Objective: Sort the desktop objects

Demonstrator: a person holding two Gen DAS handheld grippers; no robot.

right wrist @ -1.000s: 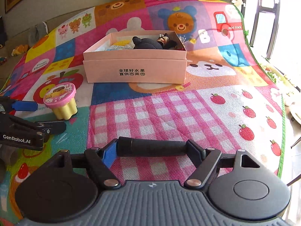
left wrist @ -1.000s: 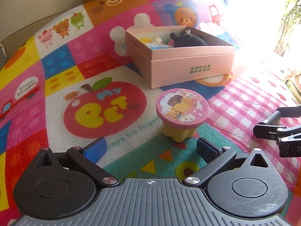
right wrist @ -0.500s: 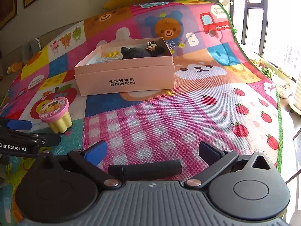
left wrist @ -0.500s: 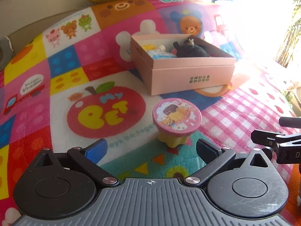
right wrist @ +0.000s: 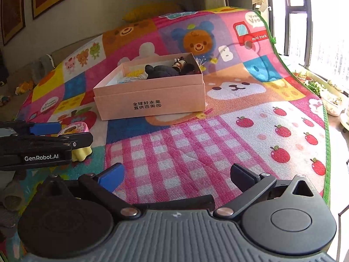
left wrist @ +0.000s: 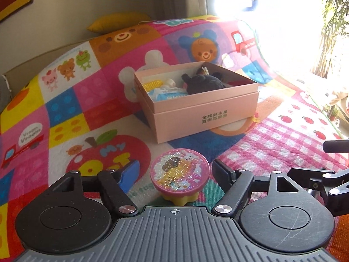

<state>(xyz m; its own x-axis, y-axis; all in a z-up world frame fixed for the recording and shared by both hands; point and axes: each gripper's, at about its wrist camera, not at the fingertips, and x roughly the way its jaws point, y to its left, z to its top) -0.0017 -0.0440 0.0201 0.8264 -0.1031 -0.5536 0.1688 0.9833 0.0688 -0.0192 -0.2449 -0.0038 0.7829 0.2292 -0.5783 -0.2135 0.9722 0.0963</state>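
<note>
A small yellow tub with a pink glitter lid [left wrist: 180,174] stands on the play mat between the fingers of my left gripper [left wrist: 177,171], which is open around it without touching. The tub also shows in the right wrist view [right wrist: 76,138], partly behind the left gripper. My right gripper [right wrist: 176,174] is open; a black cylinder [right wrist: 174,203] lies on the mat close under its base, outside the jaws. The open pink box [left wrist: 202,107] farther back holds a black plush toy [left wrist: 204,84], a blue packet and a yellow item.
The colourful play mat [right wrist: 218,144] covers the surface and ends at a green border on the right [right wrist: 325,131]. A yellow cushion [left wrist: 117,20] lies at the far edge by the wall. Plants and dishes sit by the bright window on the right.
My left gripper moved forward so the tub now sits between its fingers. My right gripper opened, let go of the black cylinder and pulled back and up from it.
</note>
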